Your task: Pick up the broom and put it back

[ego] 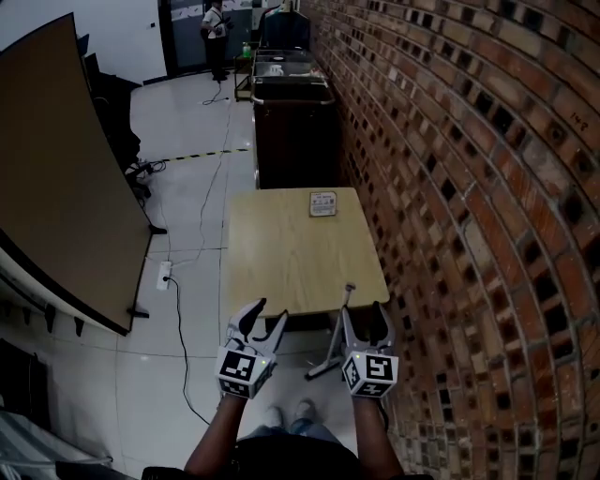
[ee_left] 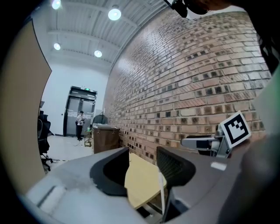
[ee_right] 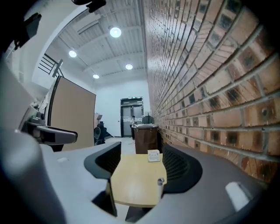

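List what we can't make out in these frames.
- Pole against the table: in the head view its foot is dark and small. In the right gripper view its lower part is hidden by the right tongs. Broom unconfirmed.
- Box on the table: print too small.
- Person at the far door: too small.

Desk (ego: 281,258) top is open bar a small box (ego: 322,203) at its far edge; broom handle (ego: 338,312) leans at the near right corner. Brick wall (ego: 469,187) closes the right side, dark cabinet (ego: 295,136) blocks beyond. Floor (ego: 192,234) left of desk is passable up to the board (ego: 66,159), with cables (ego: 178,309) lying there.
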### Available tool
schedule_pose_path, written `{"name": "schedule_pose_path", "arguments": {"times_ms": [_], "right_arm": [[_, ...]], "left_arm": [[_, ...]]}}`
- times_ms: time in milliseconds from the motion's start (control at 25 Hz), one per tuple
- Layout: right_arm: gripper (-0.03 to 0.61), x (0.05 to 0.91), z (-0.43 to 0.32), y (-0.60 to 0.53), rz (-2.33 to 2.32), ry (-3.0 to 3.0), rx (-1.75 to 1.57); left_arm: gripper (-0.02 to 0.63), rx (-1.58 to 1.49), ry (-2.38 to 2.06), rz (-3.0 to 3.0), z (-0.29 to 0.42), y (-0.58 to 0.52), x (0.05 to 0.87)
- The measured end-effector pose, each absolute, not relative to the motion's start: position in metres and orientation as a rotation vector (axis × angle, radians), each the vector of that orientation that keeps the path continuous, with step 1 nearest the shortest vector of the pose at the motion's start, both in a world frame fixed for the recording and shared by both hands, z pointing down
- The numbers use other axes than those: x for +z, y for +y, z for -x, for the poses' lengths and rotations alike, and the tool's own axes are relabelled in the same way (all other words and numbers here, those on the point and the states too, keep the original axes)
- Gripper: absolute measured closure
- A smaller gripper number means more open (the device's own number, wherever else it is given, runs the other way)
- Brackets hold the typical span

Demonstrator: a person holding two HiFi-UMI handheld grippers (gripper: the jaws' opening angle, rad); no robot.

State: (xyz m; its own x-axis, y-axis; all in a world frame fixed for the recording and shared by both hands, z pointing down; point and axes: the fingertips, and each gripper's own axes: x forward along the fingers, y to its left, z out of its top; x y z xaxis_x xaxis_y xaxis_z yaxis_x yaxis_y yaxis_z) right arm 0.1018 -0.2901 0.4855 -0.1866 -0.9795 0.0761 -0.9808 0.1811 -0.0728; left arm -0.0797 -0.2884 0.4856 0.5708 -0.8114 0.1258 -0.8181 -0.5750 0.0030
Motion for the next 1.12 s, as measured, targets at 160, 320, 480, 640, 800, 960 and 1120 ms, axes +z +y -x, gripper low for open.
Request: {"name": "schedule_pose_path", "arguments": {"times_ms": [160, 320, 480, 640, 800, 960, 1120], "right_arm": [[0.287, 0.460, -0.075, -0.264, -1.949, -2.423, -0.007], [0.287, 0.457, -0.056, -0.241, -1.937, -2.452, 0.002], [0.287, 0.453, -0.038, -0.217, -1.935, -2.464, 0.006], [0.287, 0.443, -0.030, -0.191, -1.952, -2.505, -0.037], [0.287, 0.438, -0.028, -0.172, -1.915, -2.525, -0.057], [0.287, 0.431, -0.035, -0.138, -1.895, -2.565, -0.056], [0.288, 0.432, -0.045, -0.087, -1.825, -2.618, -0.017]], "left_arm": [[0.419, 0.091, -1.465, -2.750, 0.099, -0.266, 0.460], [0.408, 0.031, -1.538, -2.727, 0.122, -0.247, 0.445], [0.357, -0.012, -1.589, -2.695, 0.138, -0.232, 0.438], [0.353, -0.026, -1.618, -2.703, 0.142, -0.212, 0.435], [0.350, -0.050, -1.645, -2.672, 0.146, -0.188, 0.432], [0.350, -0.063, -1.677, -2.677, 0.137, -0.154, 0.426], [0.350, -0.056, -1.693, -2.637, 0.120, -0.107, 0.435]]}}
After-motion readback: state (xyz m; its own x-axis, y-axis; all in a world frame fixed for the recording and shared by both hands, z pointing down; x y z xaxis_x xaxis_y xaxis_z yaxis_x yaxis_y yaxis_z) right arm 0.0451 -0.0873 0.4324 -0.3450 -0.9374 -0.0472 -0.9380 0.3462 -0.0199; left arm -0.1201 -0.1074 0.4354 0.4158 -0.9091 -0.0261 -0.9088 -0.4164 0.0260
